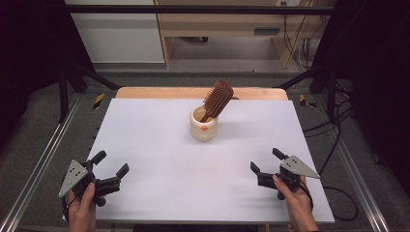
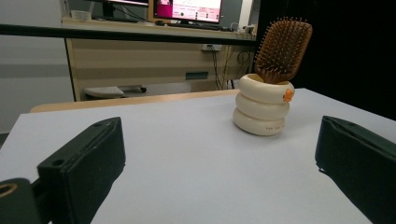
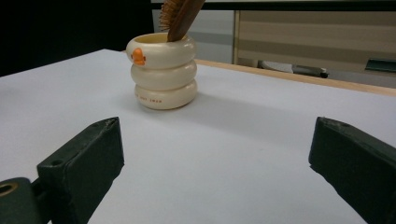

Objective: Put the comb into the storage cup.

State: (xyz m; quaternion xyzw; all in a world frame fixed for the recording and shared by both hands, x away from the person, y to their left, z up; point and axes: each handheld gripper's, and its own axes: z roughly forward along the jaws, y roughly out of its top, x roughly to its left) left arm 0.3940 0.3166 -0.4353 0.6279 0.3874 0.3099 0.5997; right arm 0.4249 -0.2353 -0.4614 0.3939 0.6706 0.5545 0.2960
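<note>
Both tools wait at the worktop's [image 1: 145, 203] near edge, the left tool [image 1: 112, 168] and right tool [image 1: 264, 161] each spread wide and empty. Farther off, centred, a cream ringed cup [image 1: 203, 124] holds a wooden hairbrush [image 1: 217, 99] leaning right, handle down. A good approach likely steadies the cup with one tool while the other pinches the brush's head and lifts straight up.

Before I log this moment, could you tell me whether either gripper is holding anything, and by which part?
Nothing is held. The left gripper and right gripper are both open over the table, apart from the hairbrush standing in the cup.
</note>
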